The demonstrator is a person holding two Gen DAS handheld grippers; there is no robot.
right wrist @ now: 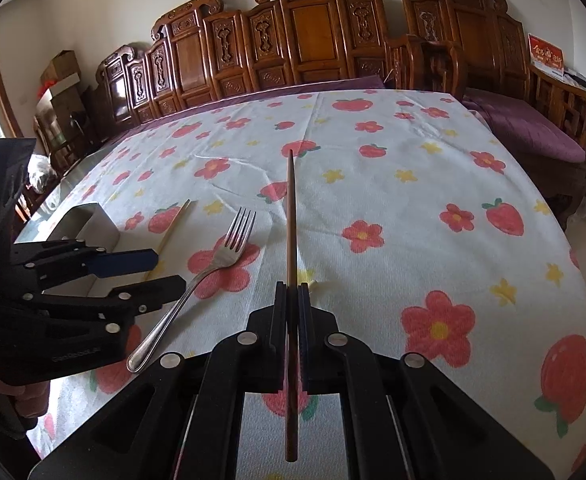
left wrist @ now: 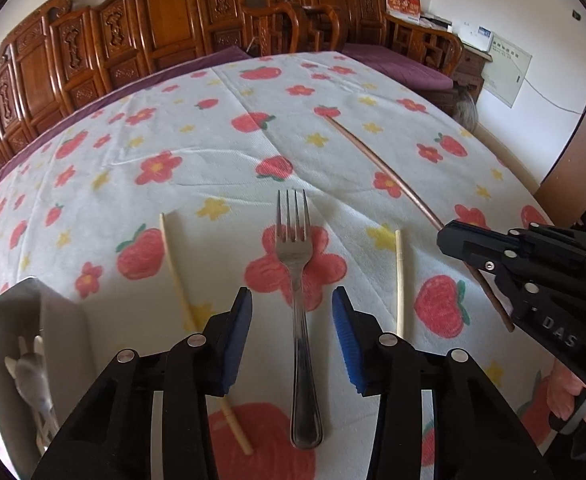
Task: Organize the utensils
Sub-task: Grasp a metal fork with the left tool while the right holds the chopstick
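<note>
A steel fork point(left wrist: 293, 256) lies on the flowered tablecloth, tines pointing away. My left gripper point(left wrist: 292, 304) straddles its handle with the blue pads clear of the metal on both sides, so it is open. From the right wrist view the same fork point(right wrist: 229, 248) lies just beside the left gripper point(right wrist: 165, 270). A pale chopstick point(left wrist: 175, 276) lies left of the fork and another point(left wrist: 400, 280) right of it. My right gripper point(right wrist: 292, 288) is shut on a long brown chopstick point(right wrist: 291, 216), which points forward over the cloth. The left wrist view shows that chopstick point(left wrist: 381, 168) and right gripper point(left wrist: 453, 236) at the right.
A white container point(left wrist: 53, 320) stands at the left with a pale utensil point(left wrist: 33, 380) inside; it also shows behind the left gripper point(right wrist: 93, 220). Carved wooden chairs point(right wrist: 305, 40) line the far side. The table's right edge point(left wrist: 533, 196) drops off near a purple cushion point(right wrist: 533, 128).
</note>
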